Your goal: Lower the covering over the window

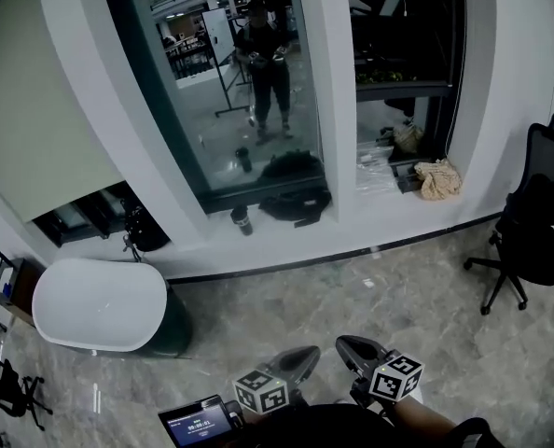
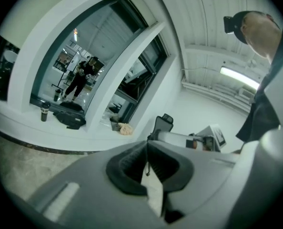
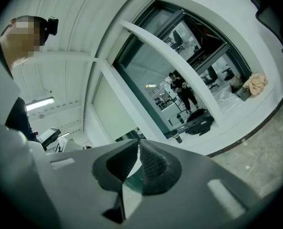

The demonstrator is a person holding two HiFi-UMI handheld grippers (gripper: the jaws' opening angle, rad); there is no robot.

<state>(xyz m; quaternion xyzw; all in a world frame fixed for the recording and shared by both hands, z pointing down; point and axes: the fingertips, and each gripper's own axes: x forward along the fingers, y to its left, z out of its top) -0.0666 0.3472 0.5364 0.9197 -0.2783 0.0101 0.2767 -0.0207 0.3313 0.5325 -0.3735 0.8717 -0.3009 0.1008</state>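
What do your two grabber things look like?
The left gripper and right gripper are smooth grey plastic shells narrowing to rounded tips. Each carries a white cube printed with black square markers. Black ribbed pads line the jaws. A small black screen with pale digits sits by the left one. The person wears a dark top.

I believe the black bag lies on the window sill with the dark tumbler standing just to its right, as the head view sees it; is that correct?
Not quite. The dark tumbler stands just to the left of the black bag, not to its right. Both are on the window sill, as the head view shows.
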